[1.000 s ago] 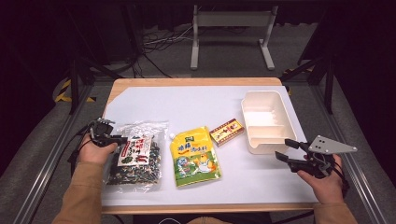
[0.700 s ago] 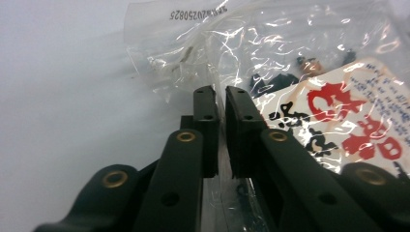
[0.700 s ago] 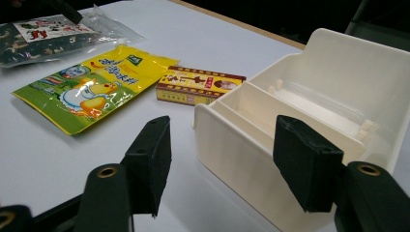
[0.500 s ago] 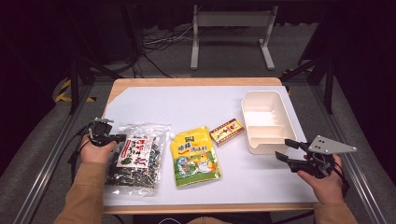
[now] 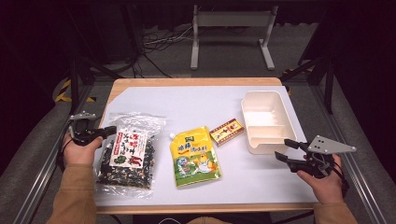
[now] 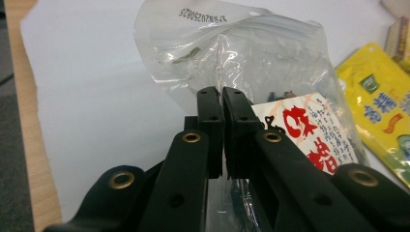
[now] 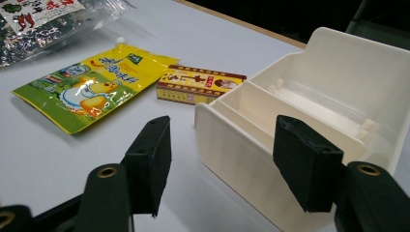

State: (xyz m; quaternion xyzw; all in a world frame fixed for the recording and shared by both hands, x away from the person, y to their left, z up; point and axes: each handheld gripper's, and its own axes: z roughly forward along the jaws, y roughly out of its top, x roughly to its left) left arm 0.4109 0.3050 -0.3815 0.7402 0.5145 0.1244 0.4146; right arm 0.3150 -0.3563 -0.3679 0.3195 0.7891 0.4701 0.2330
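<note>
The person's left hand [image 5: 80, 148] rests at the table's left edge, its left gripper [image 5: 111, 130] reaching inward with jaws pinched tight on the clear edge of the seaweed bag [image 5: 128, 154]. The jaws have just closed there. The bag lies flat, long axis running away from the person, its sealed top at the far end. The right gripper [image 5: 286, 150] hangs wide open and holds nothing, just beside the white two-compartment tray [image 5: 267, 100], whose visible compartments are bare. A yellow pouch [image 5: 194, 156] and small box [image 5: 226, 131] lie between.
</note>
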